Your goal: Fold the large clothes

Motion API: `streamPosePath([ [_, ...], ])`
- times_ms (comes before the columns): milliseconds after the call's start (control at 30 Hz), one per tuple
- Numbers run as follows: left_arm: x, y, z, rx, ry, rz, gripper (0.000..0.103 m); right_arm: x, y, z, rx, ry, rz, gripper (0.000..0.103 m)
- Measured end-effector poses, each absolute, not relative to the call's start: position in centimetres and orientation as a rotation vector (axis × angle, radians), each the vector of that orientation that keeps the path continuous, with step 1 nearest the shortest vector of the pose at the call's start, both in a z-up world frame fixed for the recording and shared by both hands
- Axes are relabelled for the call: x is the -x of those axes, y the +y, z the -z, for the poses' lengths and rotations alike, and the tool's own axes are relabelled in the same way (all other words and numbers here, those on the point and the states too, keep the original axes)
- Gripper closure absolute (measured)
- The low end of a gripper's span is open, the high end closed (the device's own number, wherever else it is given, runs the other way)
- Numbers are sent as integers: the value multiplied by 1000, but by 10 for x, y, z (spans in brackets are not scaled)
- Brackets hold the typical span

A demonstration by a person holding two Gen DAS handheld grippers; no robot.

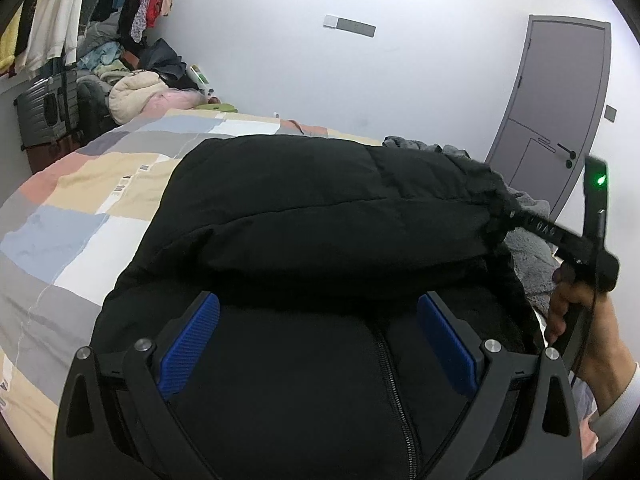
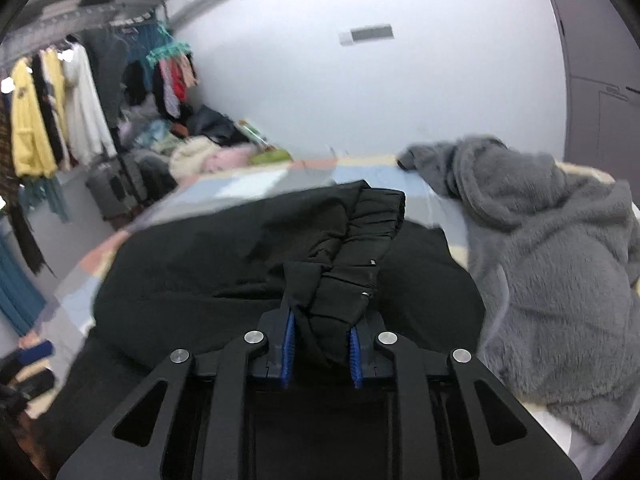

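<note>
A black puffer jacket lies spread on the bed, over its patchwork quilt, zipper side up. The left claw hovers just above the jacket's lower front beside the zipper, its blue pads spread wide with nothing between them. The right claw is pressed together on a gathered fold of the jacket, likely a sleeve or cuff, lifted and carried across the jacket's body. In the left wrist view the right claw grips the jacket's right edge. A grey fleece garment lies on the bed just to the right of the jacket.
</note>
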State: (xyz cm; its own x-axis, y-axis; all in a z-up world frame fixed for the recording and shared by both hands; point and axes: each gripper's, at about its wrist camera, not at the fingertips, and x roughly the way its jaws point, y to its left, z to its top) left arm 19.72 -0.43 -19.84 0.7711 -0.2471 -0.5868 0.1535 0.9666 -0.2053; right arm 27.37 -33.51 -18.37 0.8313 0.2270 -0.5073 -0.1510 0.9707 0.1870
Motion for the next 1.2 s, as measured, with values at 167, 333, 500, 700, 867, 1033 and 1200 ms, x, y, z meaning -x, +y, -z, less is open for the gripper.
streamPosePath([
  [167,-201,-1,202,149,667,208,4,-283,-331,217,-126,630,-179,84],
  [333,-206,7,203,123,679,184,4,-274,-334,208,-132,636,-181,66],
  [500,-220,23,198,48,662,111,2,-249,-343,195,-68,601,-187,27],
  [700,-254,48,210,-82,730,-23,0,-239,-365,213,-6,706,-145,27],
  [867,-282,58,242,-191,811,-110,0,-255,-376,242,40,787,-83,27],
  [1033,-303,65,262,-170,850,-137,0,-267,-388,258,-5,803,-47,27],
  [1200,-317,73,266,-95,851,-141,0,-275,-400,250,-60,742,-35,27],
])
